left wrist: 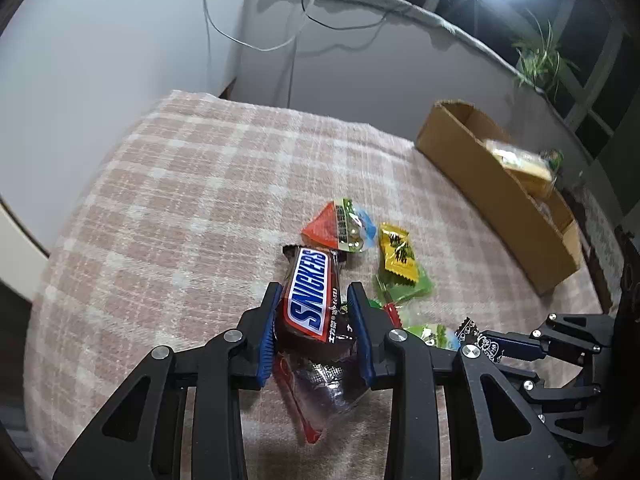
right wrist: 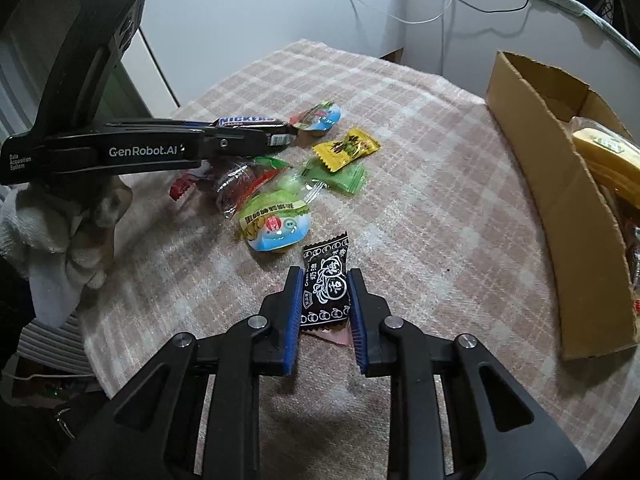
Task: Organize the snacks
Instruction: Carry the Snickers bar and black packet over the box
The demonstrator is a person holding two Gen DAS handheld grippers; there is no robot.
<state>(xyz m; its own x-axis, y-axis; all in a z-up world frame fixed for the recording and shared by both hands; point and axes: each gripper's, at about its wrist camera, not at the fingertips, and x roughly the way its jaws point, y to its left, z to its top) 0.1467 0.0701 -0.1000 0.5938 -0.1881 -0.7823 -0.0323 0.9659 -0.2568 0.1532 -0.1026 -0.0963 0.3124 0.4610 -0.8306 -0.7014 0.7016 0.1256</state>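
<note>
My left gripper (left wrist: 314, 294) is shut on a Snickers bar (left wrist: 310, 294), which it holds above the checked cloth; the bar also shows in the right wrist view (right wrist: 248, 121). My right gripper (right wrist: 324, 276) is shut on a black candy packet (right wrist: 325, 288) just above the cloth. On the cloth lie a yellow candy (right wrist: 347, 148), a green packet (right wrist: 340, 174), a blue and green jelly cup (right wrist: 276, 224), a red-topped jelly cup (left wrist: 338, 227) and a clear wrapper with red ends (right wrist: 240, 184). The cardboard box (right wrist: 560, 200) stands at the right.
The box holds a yellow packaged snack (right wrist: 608, 160). The pink checked cloth (left wrist: 180, 200) covers the table, whose edge falls away at the left. A wall with hanging cables (left wrist: 256, 40) is behind. A plant (left wrist: 540, 60) stands on the sill.
</note>
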